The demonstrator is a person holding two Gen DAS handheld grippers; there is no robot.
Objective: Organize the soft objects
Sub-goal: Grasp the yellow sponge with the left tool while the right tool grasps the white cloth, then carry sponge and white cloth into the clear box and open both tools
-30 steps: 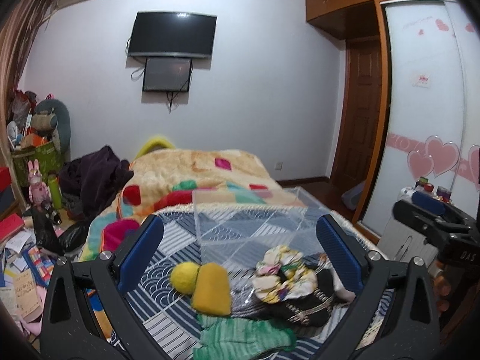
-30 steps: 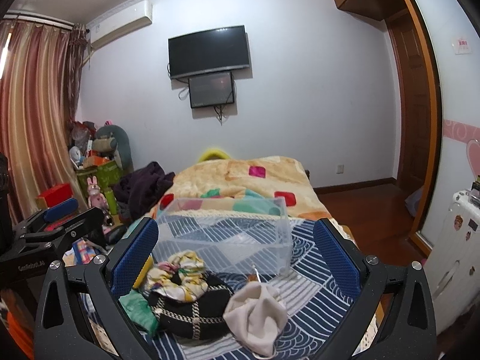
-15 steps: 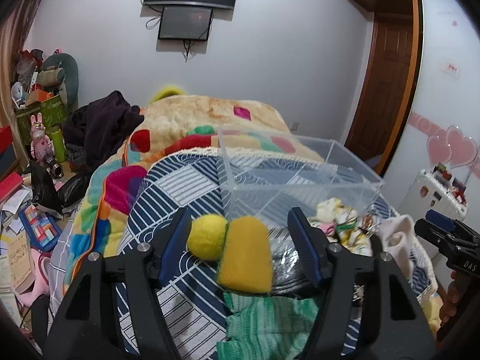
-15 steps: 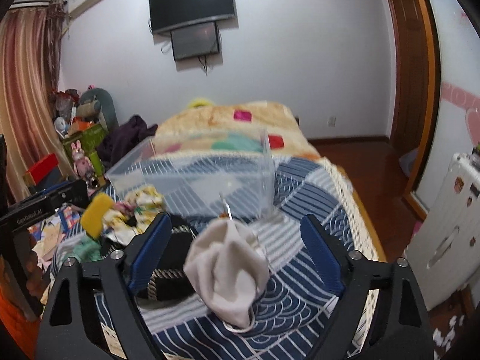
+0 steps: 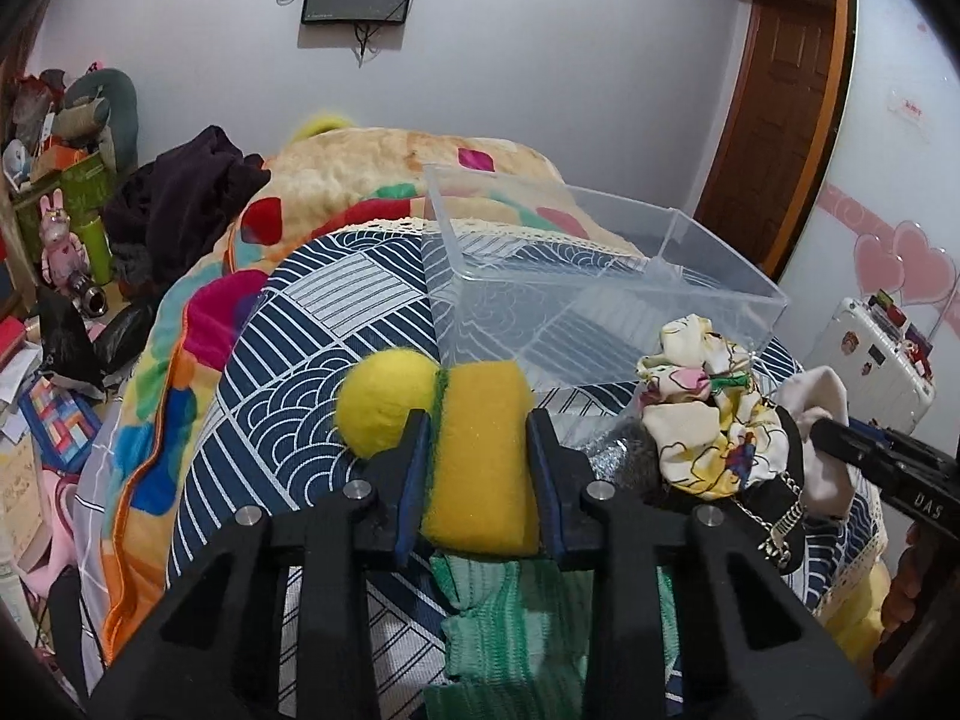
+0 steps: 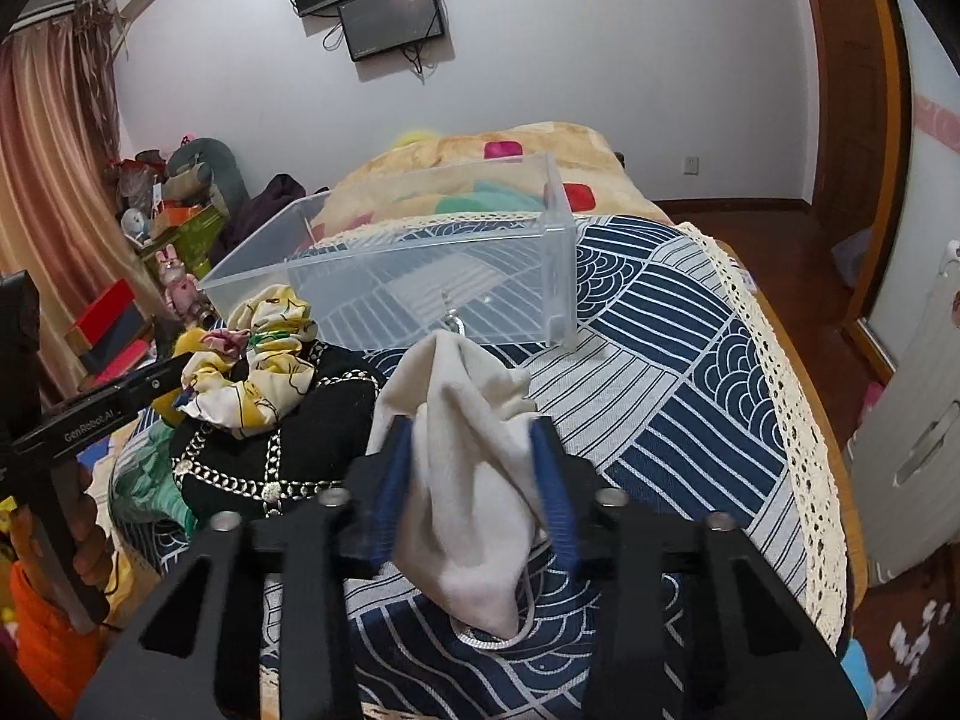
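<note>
My left gripper [image 5: 480, 420] is shut on a yellow sponge [image 5: 483, 456] that lies on the bed beside a yellow felt ball [image 5: 384, 405]. My right gripper [image 6: 471, 429] is shut on a cream cloth pouch [image 6: 462, 468]. A clear plastic box [image 5: 588, 282] stands empty just beyond both; it also shows in the right wrist view [image 6: 420, 276]. A floral scrunchie [image 5: 702, 414], a black chain-trimmed bag [image 6: 270, 450] and a green knit cloth [image 5: 510, 618] lie between the grippers.
The bed has a navy patterned cover [image 6: 678, 372] and a colourful blanket [image 5: 336, 180] behind the box. Clutter and toys [image 5: 60, 252] fill the floor on the left. A white suitcase [image 5: 876, 354] and a wardrobe stand on the right.
Both grippers moved down and forward onto the bed and closed: the left on the yellow sponge, the right on the cream pouch.
</note>
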